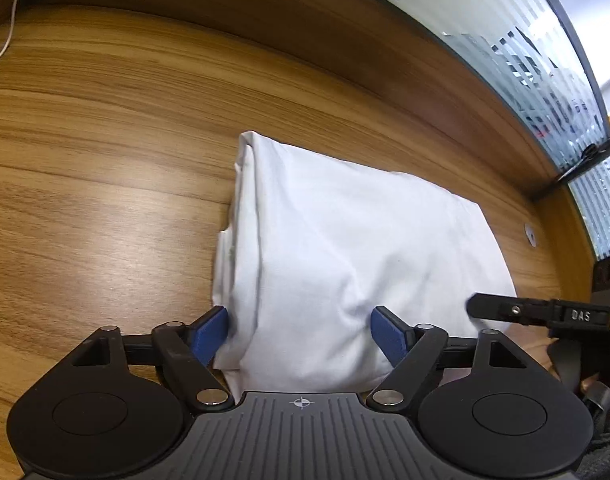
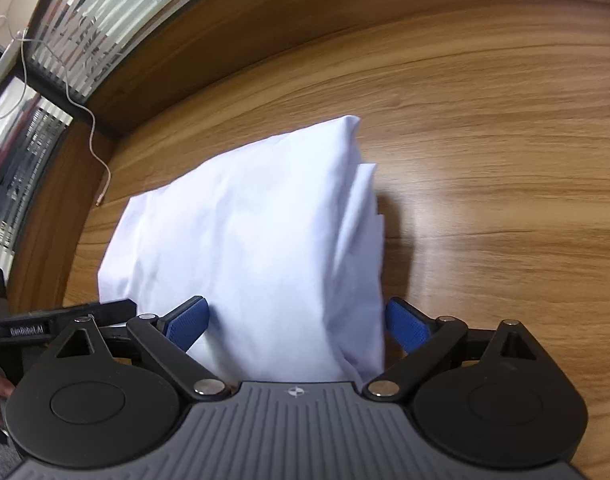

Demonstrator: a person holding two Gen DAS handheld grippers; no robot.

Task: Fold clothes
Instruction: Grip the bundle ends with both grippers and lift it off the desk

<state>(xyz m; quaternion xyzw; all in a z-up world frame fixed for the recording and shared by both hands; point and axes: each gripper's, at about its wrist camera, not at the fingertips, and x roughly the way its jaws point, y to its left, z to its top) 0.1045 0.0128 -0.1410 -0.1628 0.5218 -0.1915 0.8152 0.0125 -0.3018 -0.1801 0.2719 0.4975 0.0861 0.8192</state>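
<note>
White folded garment (image 1: pixel 345 248) lies on the wood desk (image 1: pixel 105 160), stacked edges visible along one side. Left gripper (image 1: pixel 301 334) is spread wide over the near left end of the bundle, blue pads (image 1: pixel 209 334) either side of the cloth; the left one looks to brush the fabric, though blur makes contact hard to call, no squeeze visible. Right gripper (image 2: pixel 297 326) is also wide, straddling the near right end, pads (image 2: pixel 409 328) clear of the cloth or barely beside it. Each gripper's black finger shows in the other's view. Thin cable (image 2: pixel 93 136) trails on the desk by the striped glass partition (image 2: pixel 97 16).
</note>
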